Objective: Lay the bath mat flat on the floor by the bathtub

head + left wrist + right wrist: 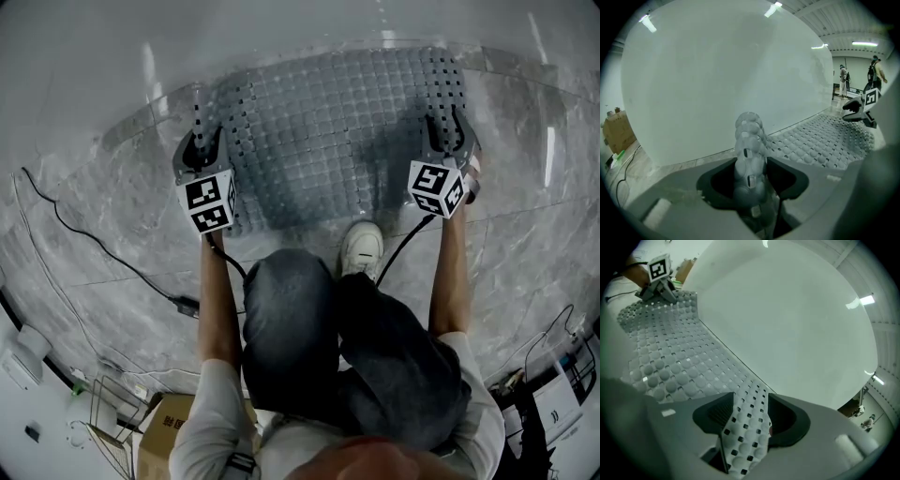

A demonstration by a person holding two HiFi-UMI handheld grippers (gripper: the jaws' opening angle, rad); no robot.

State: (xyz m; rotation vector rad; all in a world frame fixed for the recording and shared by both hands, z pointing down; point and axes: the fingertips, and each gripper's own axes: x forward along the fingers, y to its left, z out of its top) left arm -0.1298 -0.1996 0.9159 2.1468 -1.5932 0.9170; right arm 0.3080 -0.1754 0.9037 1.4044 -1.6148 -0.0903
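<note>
The grey, bubbled bath mat (pixel 337 131) lies spread on the marble floor against the white bathtub wall (pixel 281 37). My left gripper (pixel 199 127) sits at the mat's left edge and my right gripper (pixel 448 124) at its right edge. In the left gripper view a raised fold of the mat (pixel 749 140) stands between the jaws of the left gripper (pixel 751 173), with dark gaps on both sides. In the right gripper view a strip of the mat (pixel 747 418) runs between the parted jaws of the right gripper (pixel 747 423). Neither gripper's pads press on it.
The person crouches with a white shoe (pixel 361 248) at the mat's near edge. A black cable (pixel 103 248) runs over the floor at the left. A cardboard box (pixel 164 431) and a wire rack (pixel 108 398) stand behind. People (pixel 876 70) stand far off.
</note>
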